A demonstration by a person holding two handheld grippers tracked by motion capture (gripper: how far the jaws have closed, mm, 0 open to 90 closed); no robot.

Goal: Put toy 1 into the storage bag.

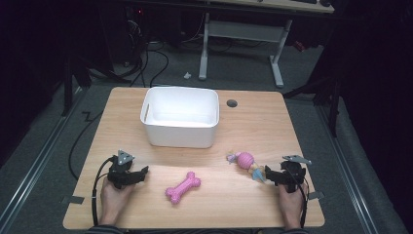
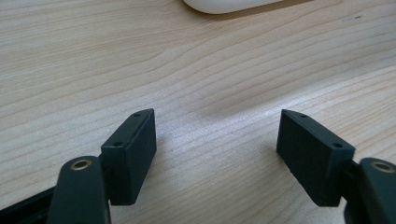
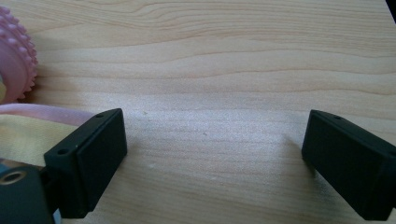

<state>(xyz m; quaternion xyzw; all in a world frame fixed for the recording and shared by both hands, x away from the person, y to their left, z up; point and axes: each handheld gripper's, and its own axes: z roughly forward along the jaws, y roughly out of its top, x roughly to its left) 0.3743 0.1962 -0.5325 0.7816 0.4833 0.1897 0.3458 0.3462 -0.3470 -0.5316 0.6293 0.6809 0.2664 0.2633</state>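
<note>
A pink bone-shaped toy [image 1: 182,187] lies on the wooden table [image 1: 263,126] near its front edge. To its right lies a toy with a pink spiky ball [image 1: 245,160] and pale strands. My left gripper [image 1: 142,173] rests at the front left, pointing right toward the bone, and stands open over bare wood [image 2: 217,154]. At the front right my right gripper [image 1: 267,174] points left, just beside the ball toy. It is open with nothing between its jaws [image 3: 212,158]. The spiky ball [image 3: 14,60] and its pale strands [image 3: 28,126] lie just outside one jaw.
A white rectangular bin [image 1: 180,117] stands empty at the middle back of the table; its rim [image 2: 233,4] shows in the left gripper view. A round cable hole [image 1: 232,103] sits right of the bin. Dark floor, cables and another desk's legs lie beyond.
</note>
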